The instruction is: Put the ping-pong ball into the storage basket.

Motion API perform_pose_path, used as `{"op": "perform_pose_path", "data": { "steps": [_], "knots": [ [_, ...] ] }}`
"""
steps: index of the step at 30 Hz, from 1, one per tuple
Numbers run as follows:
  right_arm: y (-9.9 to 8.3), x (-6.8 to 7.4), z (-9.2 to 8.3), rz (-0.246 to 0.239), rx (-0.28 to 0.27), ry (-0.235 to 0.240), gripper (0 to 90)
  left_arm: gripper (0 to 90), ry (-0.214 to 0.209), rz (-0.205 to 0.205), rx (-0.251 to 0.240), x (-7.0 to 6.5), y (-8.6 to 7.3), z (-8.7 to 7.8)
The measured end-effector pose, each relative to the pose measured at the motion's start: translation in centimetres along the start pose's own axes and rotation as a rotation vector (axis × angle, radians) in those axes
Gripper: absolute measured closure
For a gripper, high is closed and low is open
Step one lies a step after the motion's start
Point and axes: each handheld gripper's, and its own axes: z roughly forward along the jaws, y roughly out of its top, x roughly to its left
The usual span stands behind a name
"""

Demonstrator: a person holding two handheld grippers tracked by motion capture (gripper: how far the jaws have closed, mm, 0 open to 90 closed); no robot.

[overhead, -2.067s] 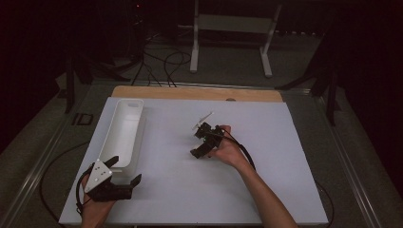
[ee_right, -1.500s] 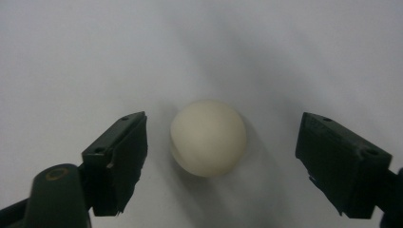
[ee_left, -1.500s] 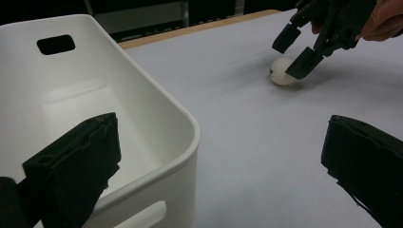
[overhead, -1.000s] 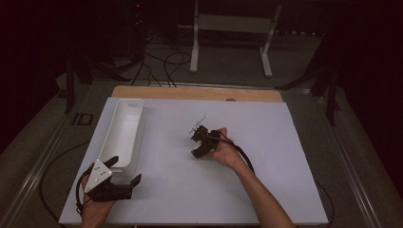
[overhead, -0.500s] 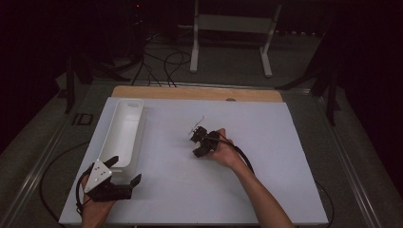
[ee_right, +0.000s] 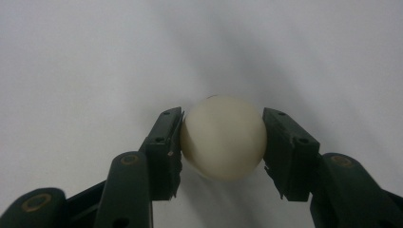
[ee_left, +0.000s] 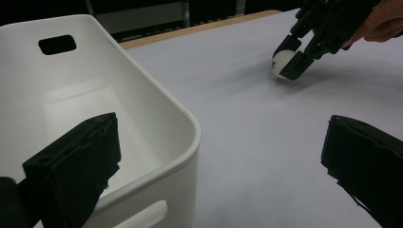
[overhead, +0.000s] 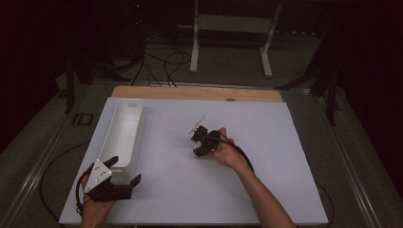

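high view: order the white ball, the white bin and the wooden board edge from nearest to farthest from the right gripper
1. white ball: between the jaws of the right gripper, mid-table.
2. wooden board edge: along the table's far side, beyond the gripper.
3. white bin: at the table's left, near the left gripper.

The last two are fairly close; the bin's near wall looks slightly farther.

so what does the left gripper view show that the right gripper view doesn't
The left gripper view alone takes in the white bin, the wooden table edge, the left tongs standing open, and the right hand. The right gripper view alone gives the close look at both pads pressed on the ball's sides. Both show the white ball clamped in the right tongs on the white mat.
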Motion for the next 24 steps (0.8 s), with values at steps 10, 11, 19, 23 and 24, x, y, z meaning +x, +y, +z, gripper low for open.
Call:
{"op": "perform_pose_path", "data": {
  "steps": [10, 11, 19, 23, 24],
  "knots": [
    [0.0, 0.2, -0.6, -0.008, 0.000, -0.005, 49.9, 0.0, 0.001, 0.000, -0.001, 0.0, 0.0, 0.0],
    [0.0, 0.2, -0.7, -0.005, -0.003, -0.007, 49.9, 0.0, 0.001, 0.000, -0.001, 0.0, 0.0, 0.0],
    [0.0, 0.2, -1.3, 0.004, -0.010, -0.017, 49.9, 0.0, 0.001, -0.001, -0.002, 0.0, 0.0, 0.0],
    [0.1, 0.3, -1.6, 0.012, -0.005, -0.024, 50.0, 0.0, 0.001, -0.001, -0.003, 0.0, 0.0, 0.0],
    [0.2, 0.3, -1.6, 0.012, -0.008, -0.025, 50.0, 0.0, 0.002, -0.001, -0.002, 0.0, 0.0, 0.0]
  ]
}}
